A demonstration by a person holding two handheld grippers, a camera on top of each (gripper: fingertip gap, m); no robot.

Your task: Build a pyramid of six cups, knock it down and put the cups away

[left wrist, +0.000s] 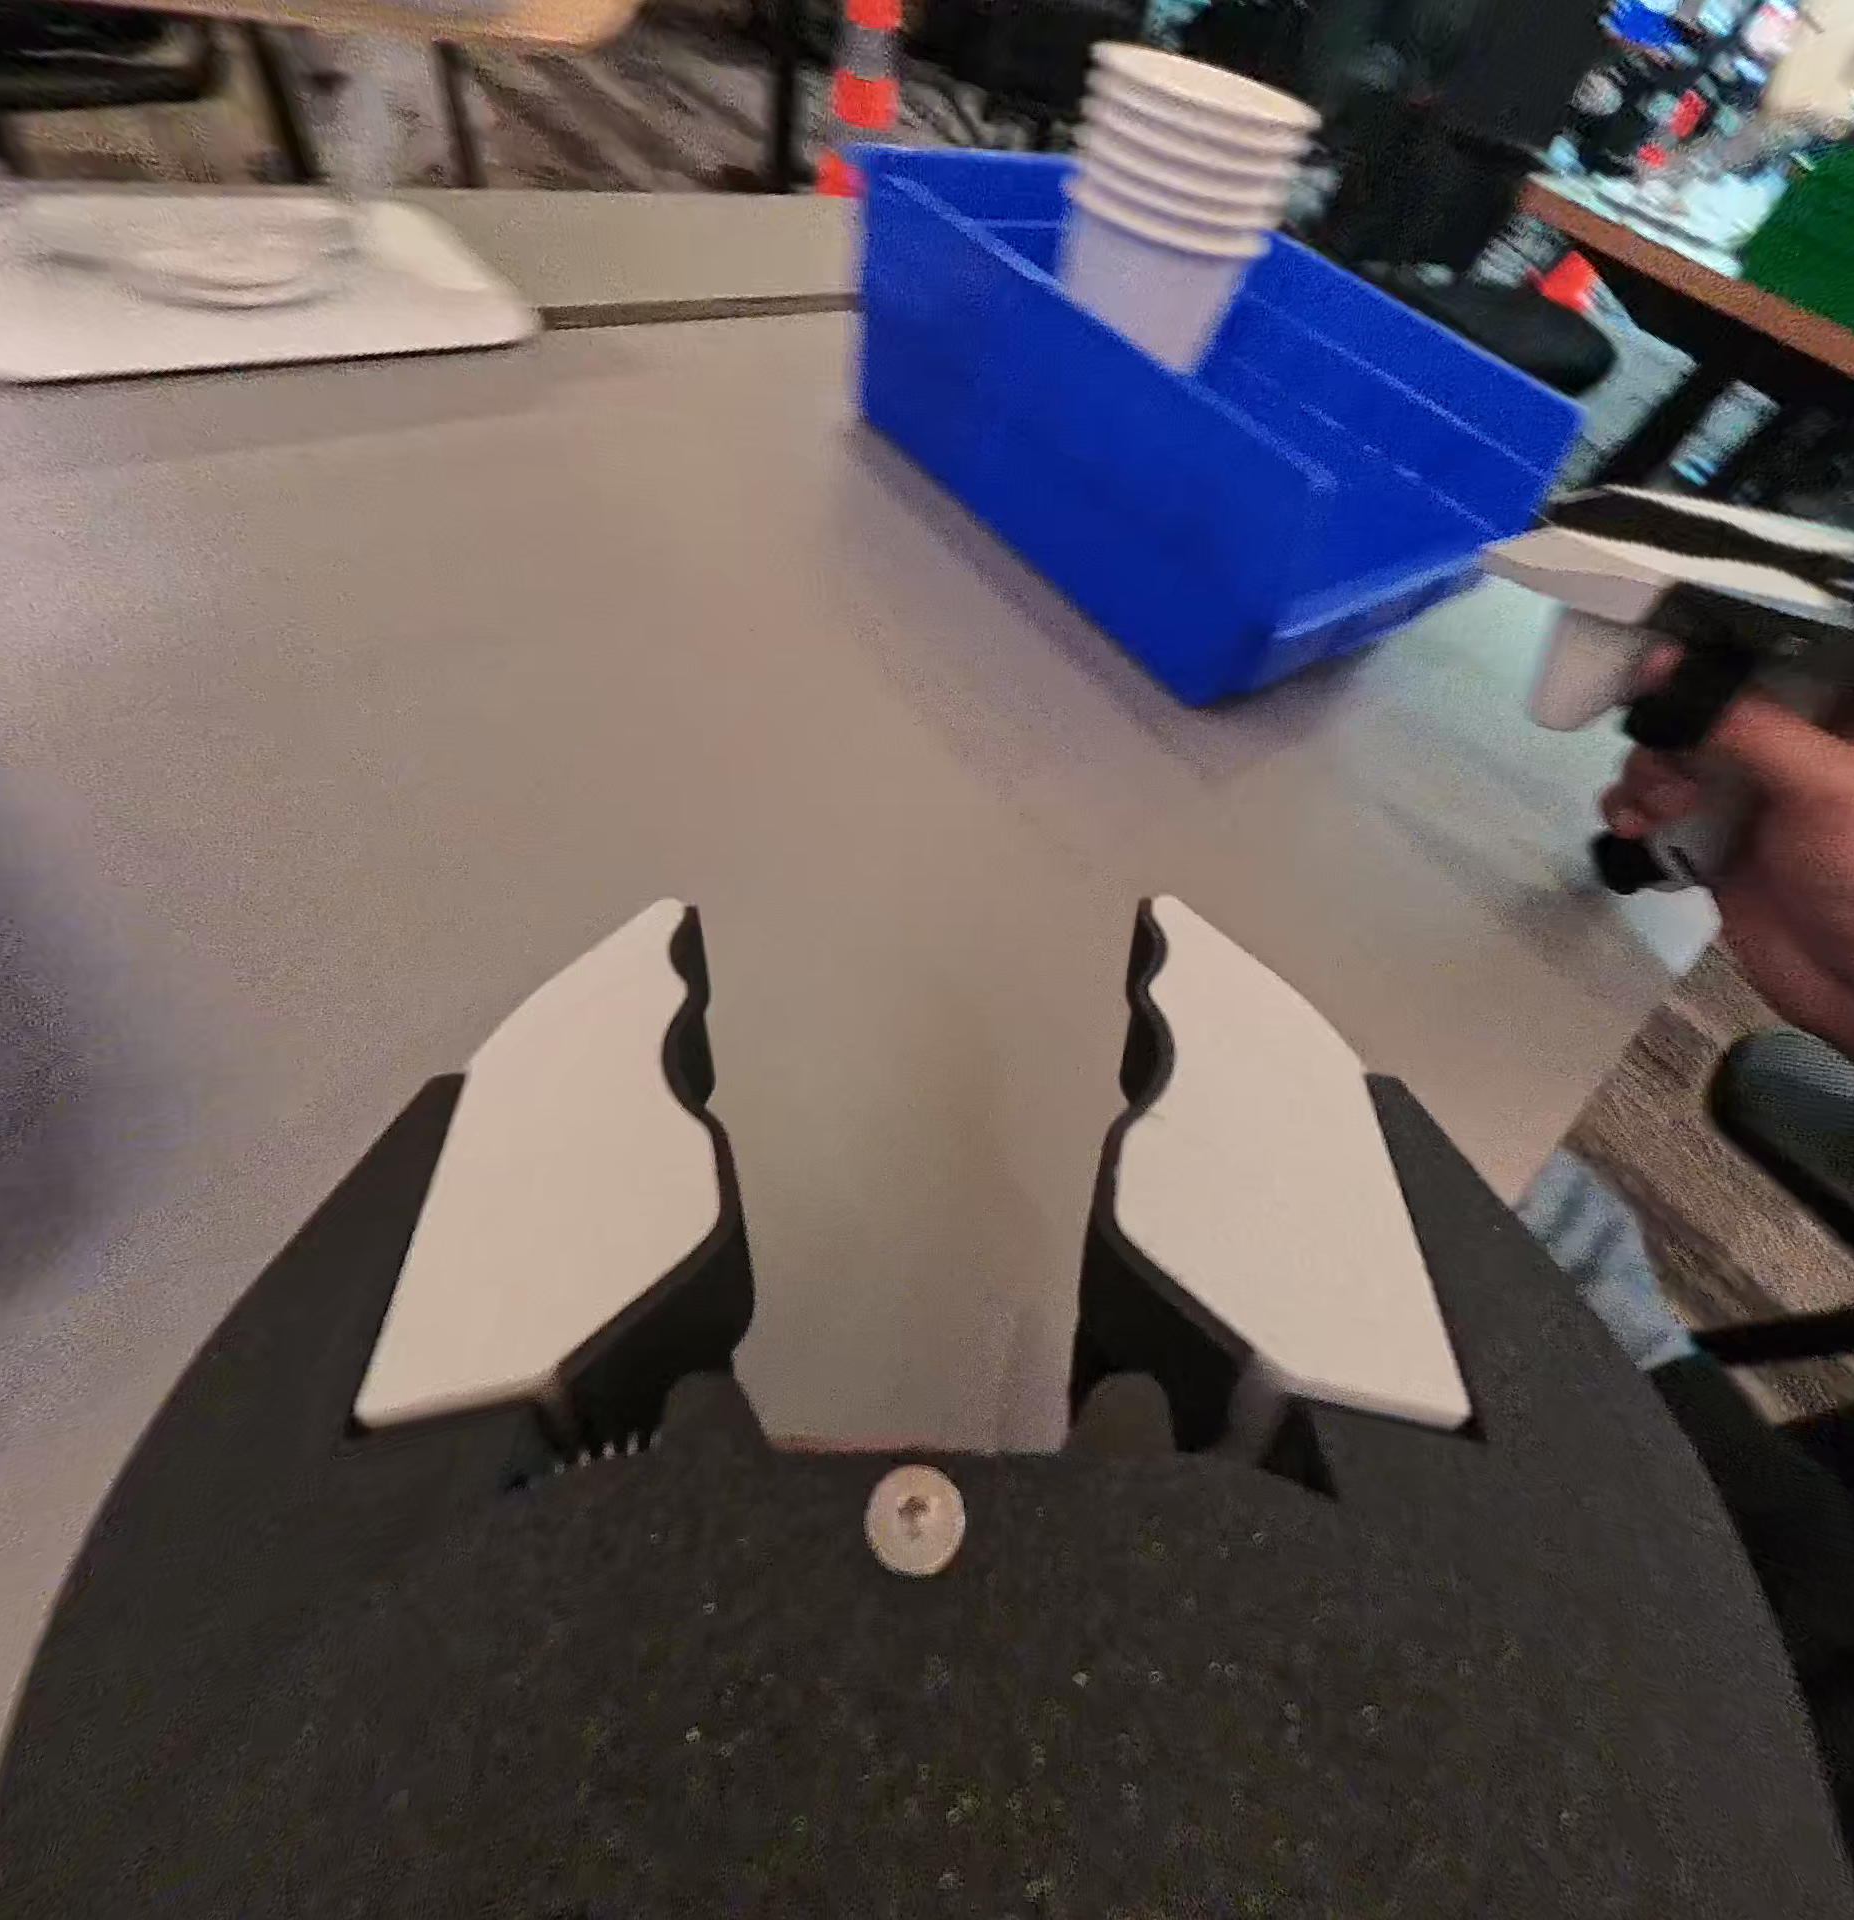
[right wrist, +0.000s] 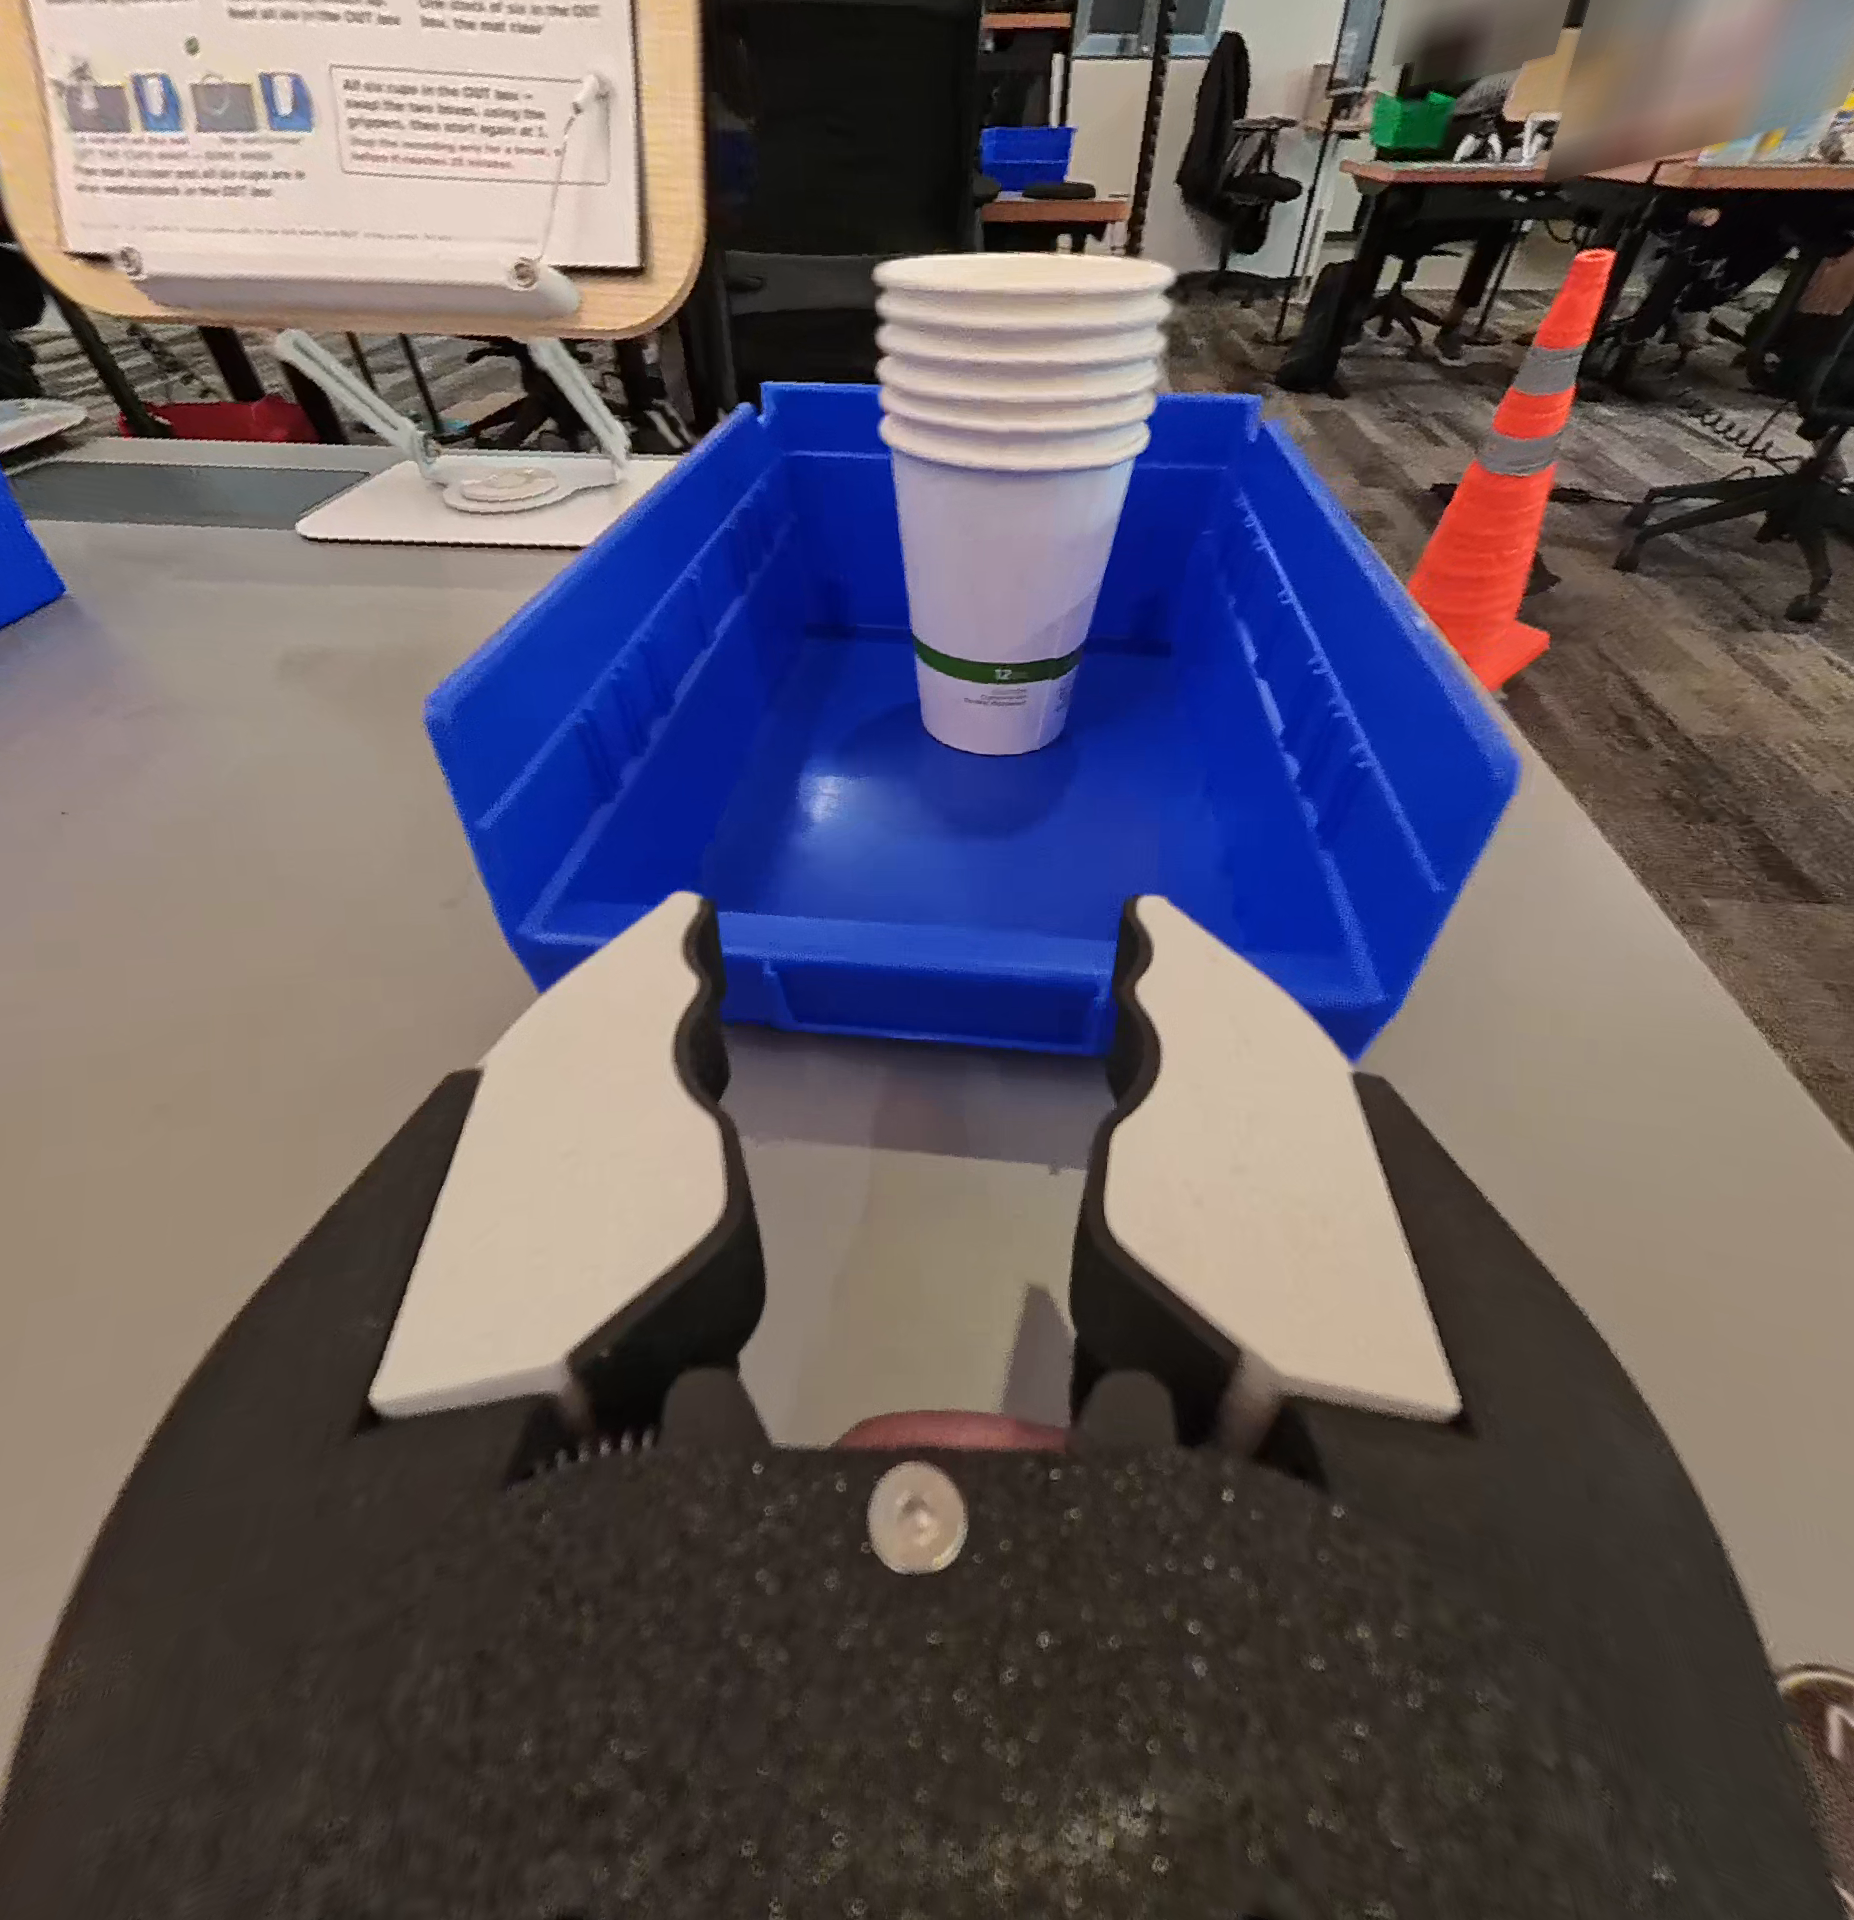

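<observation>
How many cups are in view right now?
6, all nested in one upright stack of white cups standing inside the blue bin on the table; counted by rims, none loose elsewhere.

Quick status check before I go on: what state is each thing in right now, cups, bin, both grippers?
Stack of cups: six nested, upright, standing inside the bin, untouched.
Blue bin: on the grey table, holding only the stack.
Right gripper: open, empty, facing the bin's low front edge, outside it.
Left gripper: open, empty, over bare table, left of the bin.
Pyramid: not started.
</observation>
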